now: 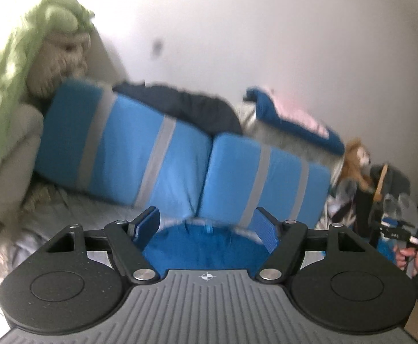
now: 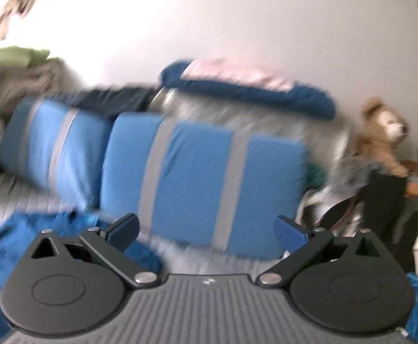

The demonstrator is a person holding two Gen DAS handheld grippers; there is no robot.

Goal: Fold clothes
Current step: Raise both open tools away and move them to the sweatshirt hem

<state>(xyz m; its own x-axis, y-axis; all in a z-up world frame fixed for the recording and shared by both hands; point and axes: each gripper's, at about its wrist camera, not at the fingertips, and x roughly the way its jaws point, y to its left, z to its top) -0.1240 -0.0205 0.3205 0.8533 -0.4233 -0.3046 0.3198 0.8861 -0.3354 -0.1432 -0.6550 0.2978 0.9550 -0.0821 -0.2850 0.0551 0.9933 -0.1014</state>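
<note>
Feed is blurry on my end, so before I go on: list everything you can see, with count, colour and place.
blue garment: one, deep blue, lying on the bed between the left gripper's fingers; spread at lower left in the right wrist view
pillows: two, light blue with grey stripes, side by side against the wall
bedsheet: one, pale grey, under the garment
dark cloth: one, navy or black, behind the pillows
blue and pink bundle: one, on top of a grey heap by the wall
green cloth: one, far left, over beige items
stuffed toy: one, tan, right of the pillows
left gripper: open, over the garment
right gripper: open, empty
</note>
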